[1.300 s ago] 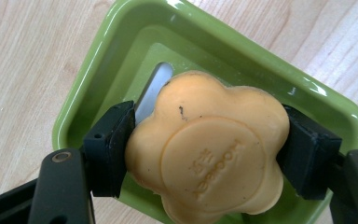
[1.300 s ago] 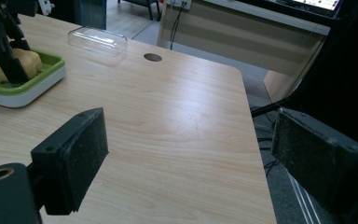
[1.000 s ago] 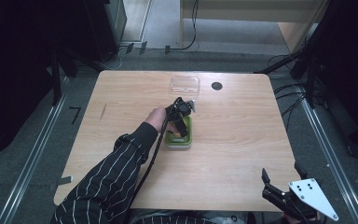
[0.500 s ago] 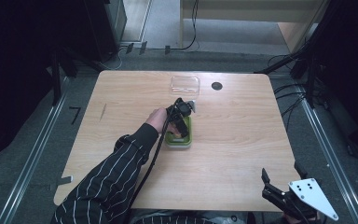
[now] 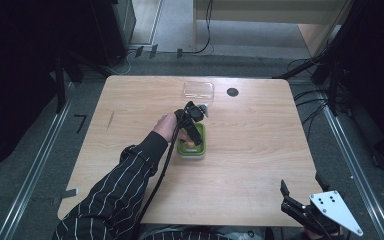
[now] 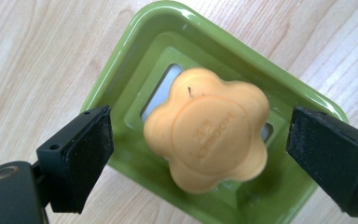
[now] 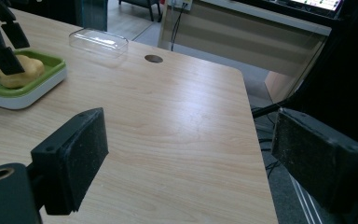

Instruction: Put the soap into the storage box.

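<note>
A flower-shaped orange soap [image 6: 207,135] lies in a green soap dish [image 6: 121,79] at the middle of the table. My left gripper [image 6: 200,154] hangs just over the dish, open, one jaw on each side of the soap and not touching it. From the high view the left gripper [image 5: 192,125] covers most of the green dish [image 5: 200,150]. The right gripper view shows the dish [image 7: 32,86], the soap [image 7: 21,72] and the left gripper's fingers [image 7: 2,51] far left. My right gripper [image 5: 300,205] is open at the table's front right edge; its jaws [image 7: 186,163] hold nothing.
A clear plastic lid [image 5: 198,90] lies behind the dish near the far edge, seen again in the right gripper view [image 7: 99,42]. A round cable hole [image 5: 232,92] sits to its right. The table's right edge [image 7: 256,140] drops off close to the right gripper.
</note>
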`<action>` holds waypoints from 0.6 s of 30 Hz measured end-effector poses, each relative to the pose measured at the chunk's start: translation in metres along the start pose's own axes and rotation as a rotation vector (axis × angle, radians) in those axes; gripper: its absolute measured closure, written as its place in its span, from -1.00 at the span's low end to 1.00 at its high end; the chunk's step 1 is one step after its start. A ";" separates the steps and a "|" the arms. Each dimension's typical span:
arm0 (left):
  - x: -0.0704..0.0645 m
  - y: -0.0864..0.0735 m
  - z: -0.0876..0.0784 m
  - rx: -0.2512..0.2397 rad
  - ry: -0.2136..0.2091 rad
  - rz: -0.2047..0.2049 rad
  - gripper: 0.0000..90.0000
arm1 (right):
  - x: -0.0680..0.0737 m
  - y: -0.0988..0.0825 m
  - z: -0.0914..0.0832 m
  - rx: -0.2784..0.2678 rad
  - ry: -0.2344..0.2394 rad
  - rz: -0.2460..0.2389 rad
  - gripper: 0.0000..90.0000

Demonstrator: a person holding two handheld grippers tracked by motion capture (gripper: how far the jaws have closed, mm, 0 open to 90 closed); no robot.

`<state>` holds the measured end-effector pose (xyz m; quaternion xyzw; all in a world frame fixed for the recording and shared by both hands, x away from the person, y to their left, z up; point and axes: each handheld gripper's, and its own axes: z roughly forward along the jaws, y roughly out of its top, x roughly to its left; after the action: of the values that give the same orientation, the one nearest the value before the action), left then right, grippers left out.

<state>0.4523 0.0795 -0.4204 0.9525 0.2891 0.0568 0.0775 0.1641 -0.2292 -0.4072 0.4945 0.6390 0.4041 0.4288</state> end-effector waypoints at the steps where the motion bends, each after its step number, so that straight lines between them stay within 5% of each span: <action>1: -0.001 -0.003 -0.001 0.003 0.004 0.000 -0.84 | 0.000 0.000 0.001 -0.002 0.004 -0.005 -0.75; 18: 0.007 -0.040 -0.012 0.009 0.026 -0.063 -0.95 | 0.006 0.006 0.012 -0.012 0.045 -0.015 -0.75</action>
<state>0.4349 0.1180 -0.4152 0.9423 0.3204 0.0654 0.0714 0.1763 -0.2207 -0.4064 0.4781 0.6496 0.4157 0.4202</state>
